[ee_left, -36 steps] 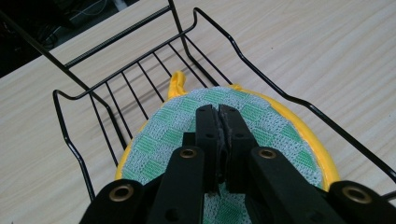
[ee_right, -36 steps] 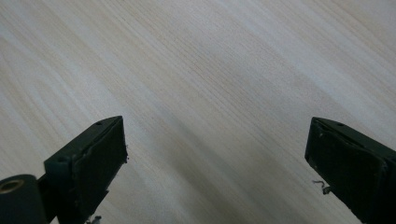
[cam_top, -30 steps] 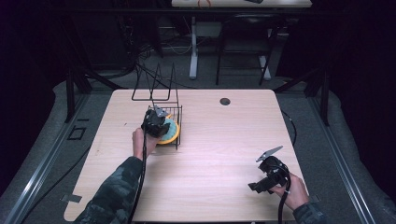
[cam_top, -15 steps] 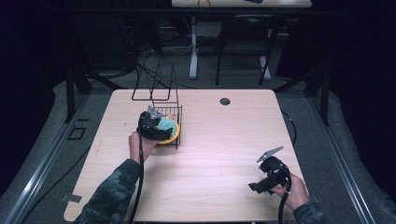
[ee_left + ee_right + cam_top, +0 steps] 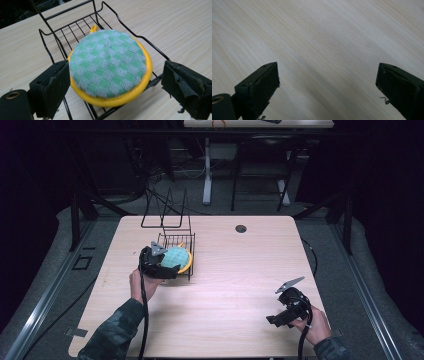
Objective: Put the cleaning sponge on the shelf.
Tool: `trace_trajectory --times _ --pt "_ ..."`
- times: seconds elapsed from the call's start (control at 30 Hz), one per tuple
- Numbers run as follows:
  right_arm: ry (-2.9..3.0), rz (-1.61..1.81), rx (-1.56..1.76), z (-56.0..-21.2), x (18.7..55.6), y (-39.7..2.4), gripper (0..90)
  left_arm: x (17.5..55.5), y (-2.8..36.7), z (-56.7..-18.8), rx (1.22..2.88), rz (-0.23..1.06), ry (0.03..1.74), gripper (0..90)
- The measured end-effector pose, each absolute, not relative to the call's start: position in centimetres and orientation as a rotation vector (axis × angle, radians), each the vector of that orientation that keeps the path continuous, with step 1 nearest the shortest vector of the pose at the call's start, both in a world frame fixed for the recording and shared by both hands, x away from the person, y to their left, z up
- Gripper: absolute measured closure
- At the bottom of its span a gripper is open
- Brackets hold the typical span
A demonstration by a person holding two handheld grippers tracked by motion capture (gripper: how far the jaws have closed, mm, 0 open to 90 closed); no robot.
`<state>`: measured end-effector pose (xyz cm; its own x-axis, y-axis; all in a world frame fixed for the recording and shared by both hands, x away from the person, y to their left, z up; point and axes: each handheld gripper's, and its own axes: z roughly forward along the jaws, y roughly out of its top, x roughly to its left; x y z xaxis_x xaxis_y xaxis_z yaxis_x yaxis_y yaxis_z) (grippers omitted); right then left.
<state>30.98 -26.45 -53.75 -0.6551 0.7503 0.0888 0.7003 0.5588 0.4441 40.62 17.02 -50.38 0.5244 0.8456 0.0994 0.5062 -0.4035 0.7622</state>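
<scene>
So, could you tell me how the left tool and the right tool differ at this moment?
The left tool has just been opening; its jaws stand apart around the green pot holder in the wire rack, without pressing it. The right tool faces bare table. In the high view, the left sits mid-table by the rack, the right at the near edge. Both are open.

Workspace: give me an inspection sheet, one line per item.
Surface: pale wooden table, a small dark round spot near the far edge.
Job's things: round green-checked pot holder with yellow rim lying in the black wire basket.
Clutter: nothing seen.
Grippers: left gripper open, jaws just been opening, either side of the pot holder without pressing it; right gripper open over bare wood.
Cables: one trails from each gripper toward the person.
Surroundings: dark room, grey floor, table legs beyond.
</scene>
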Motion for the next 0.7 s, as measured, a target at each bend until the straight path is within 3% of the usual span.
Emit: trace_trajectory --times 0.7 --pt "2.644 0.713 1.254 -53.4 30.8 -26.5 3.7 36.0 21.6 -48.5 2.058 0.694 1.154 0.5"
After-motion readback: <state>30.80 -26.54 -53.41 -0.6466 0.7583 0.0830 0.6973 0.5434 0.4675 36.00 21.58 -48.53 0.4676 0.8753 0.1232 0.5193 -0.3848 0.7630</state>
